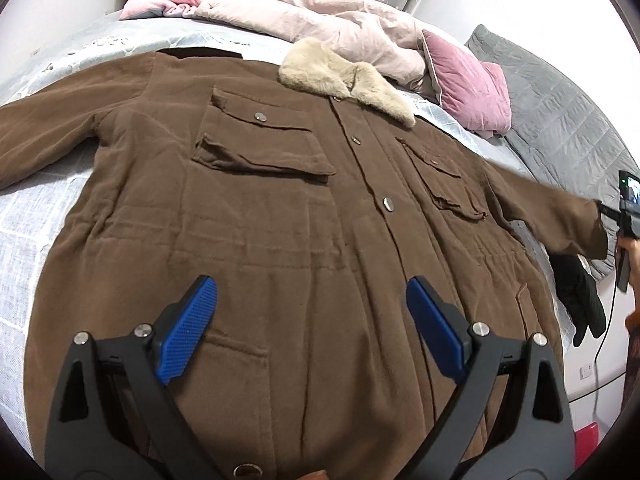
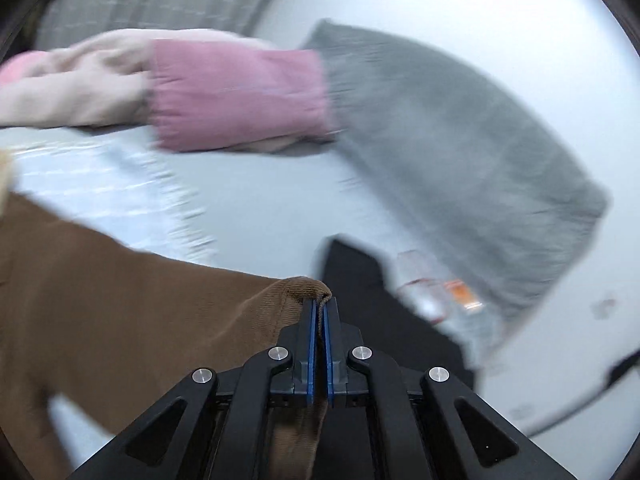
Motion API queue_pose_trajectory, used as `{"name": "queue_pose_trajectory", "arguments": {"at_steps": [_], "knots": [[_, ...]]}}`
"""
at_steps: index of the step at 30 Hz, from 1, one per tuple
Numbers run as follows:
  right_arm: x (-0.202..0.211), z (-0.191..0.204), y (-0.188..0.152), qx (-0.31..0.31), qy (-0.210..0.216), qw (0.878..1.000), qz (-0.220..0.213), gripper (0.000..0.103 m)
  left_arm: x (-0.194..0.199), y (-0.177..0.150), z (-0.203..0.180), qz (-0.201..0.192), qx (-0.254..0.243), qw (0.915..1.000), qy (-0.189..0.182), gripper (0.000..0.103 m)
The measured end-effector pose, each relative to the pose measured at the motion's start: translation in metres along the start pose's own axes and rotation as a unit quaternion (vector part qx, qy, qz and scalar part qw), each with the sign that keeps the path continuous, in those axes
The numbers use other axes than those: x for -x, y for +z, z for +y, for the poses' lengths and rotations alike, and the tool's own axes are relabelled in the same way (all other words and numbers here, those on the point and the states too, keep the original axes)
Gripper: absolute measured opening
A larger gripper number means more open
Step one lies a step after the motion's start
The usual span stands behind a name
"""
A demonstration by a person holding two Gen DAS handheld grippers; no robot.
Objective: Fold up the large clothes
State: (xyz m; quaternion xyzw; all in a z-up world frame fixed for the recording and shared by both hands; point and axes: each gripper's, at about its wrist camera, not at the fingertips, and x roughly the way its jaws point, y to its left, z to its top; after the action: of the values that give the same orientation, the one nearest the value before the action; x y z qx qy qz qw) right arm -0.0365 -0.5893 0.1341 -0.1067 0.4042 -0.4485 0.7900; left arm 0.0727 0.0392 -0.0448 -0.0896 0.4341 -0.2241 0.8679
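Note:
A large brown coat [image 1: 280,208] with a beige fur collar [image 1: 344,78] lies front up, spread over the bed. My left gripper [image 1: 312,312] hovers open above its lower front, blue pads wide apart with nothing between them. At the right edge of the left wrist view my right gripper [image 1: 604,210] holds the cuff of the coat's right sleeve [image 1: 560,212], lifted off the bed. In the blurred right wrist view the right gripper [image 2: 319,304] is shut on the brown sleeve cuff [image 2: 296,292], cloth pinched between the blue pads.
A pale pink duvet [image 1: 320,20], a pink pillow [image 1: 468,80] and a grey quilted blanket [image 1: 560,112] lie at the head and right side of the bed. A black garment [image 1: 580,300] hangs at the right bed edge. A person's hand [image 1: 634,256] holds the right gripper.

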Motion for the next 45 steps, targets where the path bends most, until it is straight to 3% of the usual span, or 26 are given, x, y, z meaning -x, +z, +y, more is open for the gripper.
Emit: {"name": "queue_pose_trajectory", "arguments": {"at_steps": [5, 7, 9, 11, 13, 14, 15, 18, 22, 25, 27, 28, 29, 30, 32, 35, 38, 40, 41, 43, 44, 45], "knots": [[-0.053, -0.013, 0.013, 0.008, -0.127, 0.992, 0.004, 0.0, -0.007, 0.002, -0.006, 0.001, -0.009, 0.9999, -0.008, 0.095], [-0.082, -0.016, 0.007, -0.004, -0.148, 0.989, 0.024, 0.0, -0.01, 0.002, -0.01, 0.004, -0.015, 0.9998, -0.008, 0.095], [-0.086, -0.026, -0.003, -0.072, -0.105, 0.992, 0.021, 0.002, -0.011, 0.004, -0.015, 0.003, -0.024, 0.9997, 0.0, 0.095], [-0.081, -0.022, -0.01, -0.095, -0.057, 0.994, 0.019, 0.009, -0.009, 0.008, -0.019, -0.007, -0.03, 0.9995, 0.003, 0.095], [-0.076, -0.018, -0.017, -0.083, 0.001, 0.996, 0.036, 0.028, -0.008, 0.009, -0.021, -0.011, -0.03, 0.9995, 0.001, 0.095], [-0.076, -0.014, -0.016, -0.082, 0.026, 0.995, 0.045, 0.045, -0.008, 0.009, -0.022, -0.01, -0.029, 0.9995, -0.001, 0.095], [-0.074, -0.016, -0.019, -0.091, 0.055, 0.993, 0.054, 0.054, -0.008, 0.009, -0.023, -0.008, -0.028, 0.9996, -0.004, 0.095], [-0.082, -0.039, -0.025, -0.139, 0.109, 0.979, 0.098, 0.054, -0.007, 0.006, -0.025, -0.006, -0.033, 0.9994, -0.006, 0.095], [-0.099, -0.064, -0.046, -0.19, 0.138, 0.962, 0.14, 0.057, -0.009, 0.004, -0.028, -0.004, -0.042, 0.9991, -0.004, 0.095], [-0.117, -0.056, -0.059, -0.212, 0.192, 0.941, 0.181, 0.057, -0.015, 0.004, -0.031, 0.005, -0.039, 0.9992, -0.007, 0.095], [-0.133, -0.04, -0.069, -0.21, 0.197, 0.933, 0.218, 0.057, -0.018, 0.003, -0.033, 0.007, -0.041, 0.9991, -0.005, 0.095], [-0.133, -0.029, -0.071, -0.197, 0.177, 0.94, 0.217, 0.057, -0.019, 0.003, -0.035, 0.007, -0.043, 0.999, -0.003, 0.095], [-0.127, -0.02, -0.069, -0.18, 0.156, 0.95, 0.203, 0.045, -0.019, 0.004, -0.035, 0.006, -0.045, 0.999, -0.002, 0.095], [-0.119, -0.007, -0.065, -0.159, 0.157, 0.957, 0.184, 0.002, -0.019, 0.004, -0.035, 0.005, -0.045, 0.999, 0.0, 0.095], [-0.11, 0.006, -0.057, -0.141, 0.191, 0.956, 0.172, 0.002, -0.02, 0.004, -0.034, 0.004, -0.044, 0.999, 0.003, 0.095], [-0.075, 0.011, -0.031, -0.083, 0.124, 0.986, 0.077, 0.001, -0.021, 0.004, -0.029, 0.005, -0.039, 0.9992, 0.009, 0.095], [-0.068, -0.013, -0.015, -0.066, -0.008, 0.998, 0.017, 0.001, -0.022, 0.003, -0.028, 0.009, -0.039, 0.9991, 0.011, 0.095], [-0.092, -0.017, -0.019, -0.025, -0.104, 0.994, 0.032, 0.0, -0.026, 0.001, -0.029, 0.018, -0.044, 0.9988, 0.013, 0.095], [-0.105, -0.022, -0.028, -0.017, -0.13, 0.99, 0.052, 0.0, -0.029, 0.0, -0.029, 0.025, -0.046, 0.9985, 0.015, 0.095], [-0.129, -0.048, -0.049, -0.095, -0.075, 0.987, 0.104, 0.0, -0.033, -0.003, -0.031, 0.031, -0.052, 0.998, 0.02, 0.095], [-0.132, -0.064, -0.06, -0.161, -0.022, 0.981, 0.108, 0.001, -0.031, -0.003, -0.033, 0.03, -0.055, 0.9979, 0.02, 0.095], [-0.135, -0.083, -0.075, -0.241, 0.047, 0.963, 0.109, 0.002, -0.03, -0.003, -0.033, 0.028, -0.055, 0.9979, 0.019, 0.095]]}}
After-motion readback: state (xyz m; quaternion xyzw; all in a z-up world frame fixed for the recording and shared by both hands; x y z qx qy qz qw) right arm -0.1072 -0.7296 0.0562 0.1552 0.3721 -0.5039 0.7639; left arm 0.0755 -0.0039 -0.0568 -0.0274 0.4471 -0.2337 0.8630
